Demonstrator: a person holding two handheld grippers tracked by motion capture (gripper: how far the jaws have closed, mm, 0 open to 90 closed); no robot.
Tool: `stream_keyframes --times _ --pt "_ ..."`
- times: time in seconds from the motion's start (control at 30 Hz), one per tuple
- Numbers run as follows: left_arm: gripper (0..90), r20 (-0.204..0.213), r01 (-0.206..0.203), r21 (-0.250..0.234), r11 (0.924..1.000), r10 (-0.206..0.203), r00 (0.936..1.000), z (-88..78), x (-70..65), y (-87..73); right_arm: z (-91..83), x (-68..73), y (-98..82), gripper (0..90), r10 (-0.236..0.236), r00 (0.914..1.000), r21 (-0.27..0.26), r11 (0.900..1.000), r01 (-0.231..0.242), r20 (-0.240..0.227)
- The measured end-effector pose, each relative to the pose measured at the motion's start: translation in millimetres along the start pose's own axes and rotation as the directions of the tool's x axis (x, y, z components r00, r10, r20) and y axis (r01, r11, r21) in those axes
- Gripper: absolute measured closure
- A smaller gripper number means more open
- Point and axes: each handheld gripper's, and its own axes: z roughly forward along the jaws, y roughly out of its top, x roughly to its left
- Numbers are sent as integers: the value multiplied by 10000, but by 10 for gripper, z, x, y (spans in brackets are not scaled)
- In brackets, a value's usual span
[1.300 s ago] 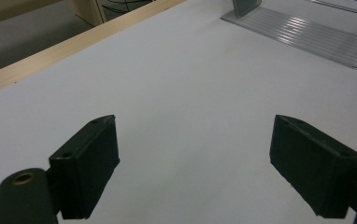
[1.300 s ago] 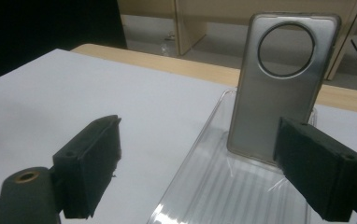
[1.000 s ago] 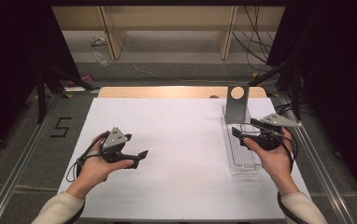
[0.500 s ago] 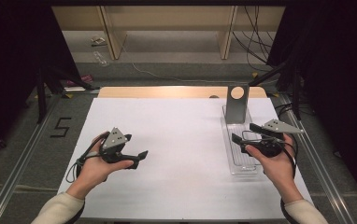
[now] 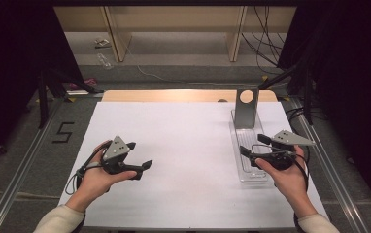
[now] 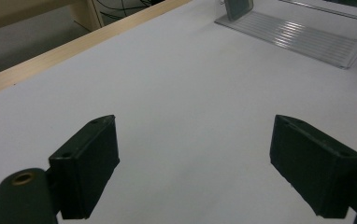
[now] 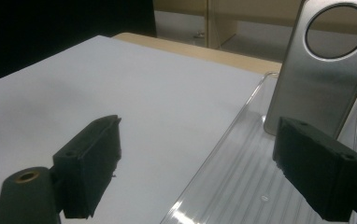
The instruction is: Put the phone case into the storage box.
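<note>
Desk (image 5: 188, 145): white top, wooden strip along the far edge; bare in the middle and on the left half.
Tray (image 5: 246, 160): clear ribbed plastic, long and narrow, lying near the right edge of the desk and running from the far right corner toward the near edge. Also seen in the right gripper view (image 7: 242, 186).
Metal plate (image 5: 246, 108): grey, with a round hole near its top, standing upright at the far end of the tray, leaning back a little (image 7: 321, 70).
Left tool (image 5: 140, 155): held low over the left half of the desk, jaws spread wide with nothing between them; white desk shows in the gap (image 6: 193, 163).
Right tool (image 5: 254, 144): over the near end of the tray, jaws wide apart and empty, aimed along the tray at the metal plate (image 7: 197, 163).
Step in hand: likely the approach, with the right tool lining up on the metal plate and no contact yet.
Next move: probably carry the right tool forward along the tray until the plate stands between the jaws, then close. The plate is thin and leaning, so square the jaws to its faces first or it may tip.
</note>
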Motion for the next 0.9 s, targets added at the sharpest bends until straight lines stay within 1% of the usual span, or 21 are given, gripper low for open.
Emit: stream_keyframes --times 0.2,0.5,0.6,0.9 --pt "150 55 -10 -59 10000 11 10000 -25 -13 -31 4 22 -60 164 -81 9998 36 10000 82 -205" --pt "147 103 -65 -164 9998 67 9999 -47 -29 -65 -7 48 -115 163 -148 9995 84 9999 150 -287" --pt "147 103 -70 -227 9997 72 9999 -50 -36 -73 -8 57 -124 163 -180 9993 16 9998 180 -327" --pt "145 185 -165 -218 9996 169 9997 -50 -55 -105 -17 69 -172 163 -215 9990 41 9998 217 -390"
